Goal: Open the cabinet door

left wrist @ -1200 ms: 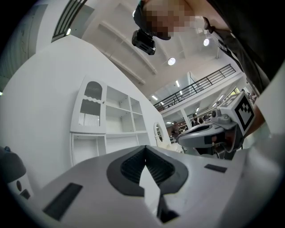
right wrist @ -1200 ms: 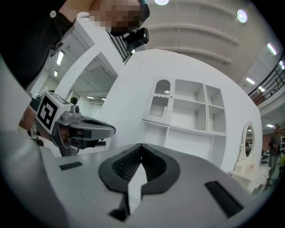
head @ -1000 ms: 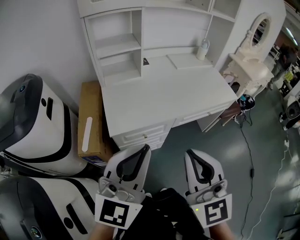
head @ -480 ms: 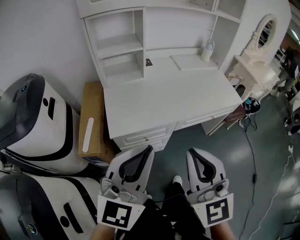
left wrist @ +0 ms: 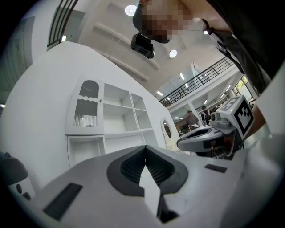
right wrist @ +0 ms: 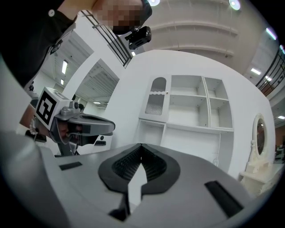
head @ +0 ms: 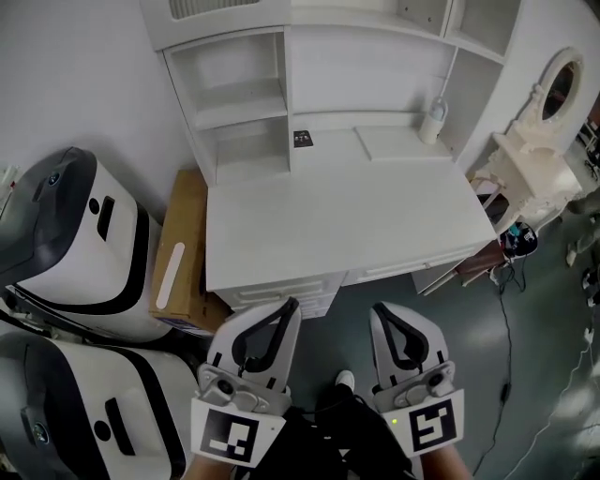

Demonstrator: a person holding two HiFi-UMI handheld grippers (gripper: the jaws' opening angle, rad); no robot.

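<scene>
A white desk [head: 347,225] with a shelf hutch stands ahead of me. The hutch's cabinet door, with a ribbed panel, is at the top left [head: 202,7]; it also shows as an arched shut door [left wrist: 84,111] [right wrist: 156,103] in both gripper views. My left gripper [head: 291,305] and right gripper [head: 380,309] are held side by side, level, just short of the desk's front edge. The left gripper [left wrist: 145,148] and the right gripper [right wrist: 141,145] both have their jaws together with nothing between them. Neither touches the furniture.
Drawers [head: 281,298] sit under the desk's left front. A cardboard box [head: 178,248] and two white-and-black machines [head: 75,244] stand left. A white bottle [head: 432,120] and a small black card [head: 303,139] rest on the desk. A mirrored vanity [head: 544,122] and floor cables [head: 506,319] are right.
Both grippers and my view have moved toward the desk and a little left; the desk's front edge now lies closer to the fingertips. Both grippers stay shut.
</scene>
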